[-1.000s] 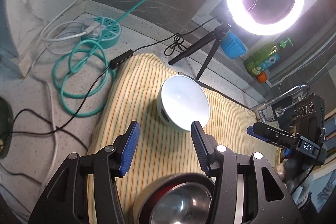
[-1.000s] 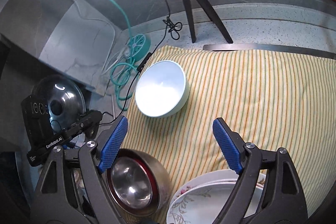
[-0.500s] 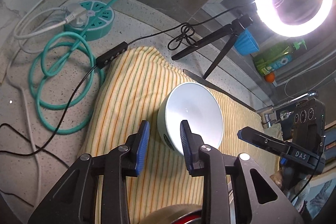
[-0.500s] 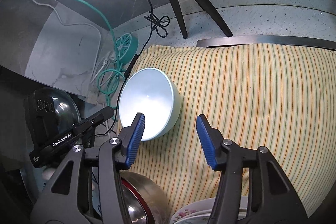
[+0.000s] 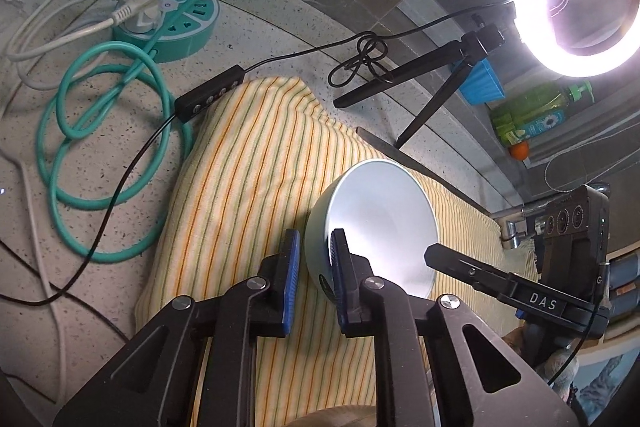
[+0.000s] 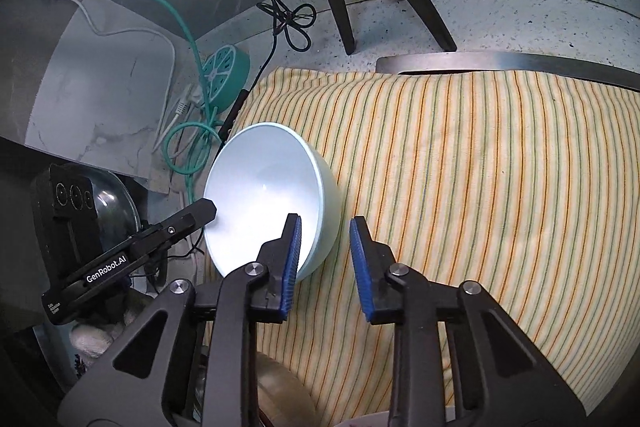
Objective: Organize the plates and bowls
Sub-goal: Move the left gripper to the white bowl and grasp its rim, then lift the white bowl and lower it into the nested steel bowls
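A striped cloth [image 6: 460,167] covers the speckled bench [image 5: 100,187], and a pale bowl [image 5: 376,223] sits tilted on it. The left tongs [image 5: 314,259] straddle its near rim, narrowly parted. The right tongs [image 6: 325,247] straddle the opposite rim, slightly wider.

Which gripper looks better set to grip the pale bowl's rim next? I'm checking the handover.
Probably either: the left gripper straddles the near wall of the bowl, and the right gripper straddles the opposite rim, both still slightly open.
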A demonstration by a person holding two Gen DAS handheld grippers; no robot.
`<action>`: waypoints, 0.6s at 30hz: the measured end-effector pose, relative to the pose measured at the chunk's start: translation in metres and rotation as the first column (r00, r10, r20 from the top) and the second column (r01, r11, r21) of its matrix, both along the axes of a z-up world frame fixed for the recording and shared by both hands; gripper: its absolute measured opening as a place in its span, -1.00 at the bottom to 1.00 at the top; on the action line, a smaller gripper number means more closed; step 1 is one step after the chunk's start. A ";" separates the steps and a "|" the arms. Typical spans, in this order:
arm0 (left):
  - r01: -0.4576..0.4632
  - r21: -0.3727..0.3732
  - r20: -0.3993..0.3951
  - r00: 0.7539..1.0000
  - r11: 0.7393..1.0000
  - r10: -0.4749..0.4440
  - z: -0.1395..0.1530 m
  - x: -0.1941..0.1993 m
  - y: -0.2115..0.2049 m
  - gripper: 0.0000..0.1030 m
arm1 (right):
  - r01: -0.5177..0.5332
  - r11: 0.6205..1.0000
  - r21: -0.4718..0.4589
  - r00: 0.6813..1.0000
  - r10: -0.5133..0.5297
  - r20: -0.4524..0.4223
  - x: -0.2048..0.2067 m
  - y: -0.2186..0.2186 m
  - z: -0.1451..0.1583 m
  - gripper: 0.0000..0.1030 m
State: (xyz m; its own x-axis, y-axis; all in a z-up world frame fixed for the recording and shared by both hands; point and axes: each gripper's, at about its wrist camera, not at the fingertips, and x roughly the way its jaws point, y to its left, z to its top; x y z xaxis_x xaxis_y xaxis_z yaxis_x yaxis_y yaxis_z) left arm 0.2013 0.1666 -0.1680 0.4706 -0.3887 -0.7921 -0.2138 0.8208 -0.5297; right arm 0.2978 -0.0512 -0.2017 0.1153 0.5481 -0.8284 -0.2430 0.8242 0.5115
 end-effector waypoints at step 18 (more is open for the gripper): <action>-0.004 0.015 0.020 1.000 1.000 0.004 0.013 -0.006 -0.007 -0.84 | -0.023 1.000 -0.008 1.000 0.023 0.010 -0.006 0.005 0.004 -0.72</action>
State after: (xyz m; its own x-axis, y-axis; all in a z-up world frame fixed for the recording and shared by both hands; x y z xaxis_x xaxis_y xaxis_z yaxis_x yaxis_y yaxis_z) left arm 0.1948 0.1597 -0.1550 0.4879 -0.3748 -0.7883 -0.2066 0.8279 -0.5215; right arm 0.2913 -0.0462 -0.1978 0.1106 0.5443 -0.8316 -0.2671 0.8222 0.5026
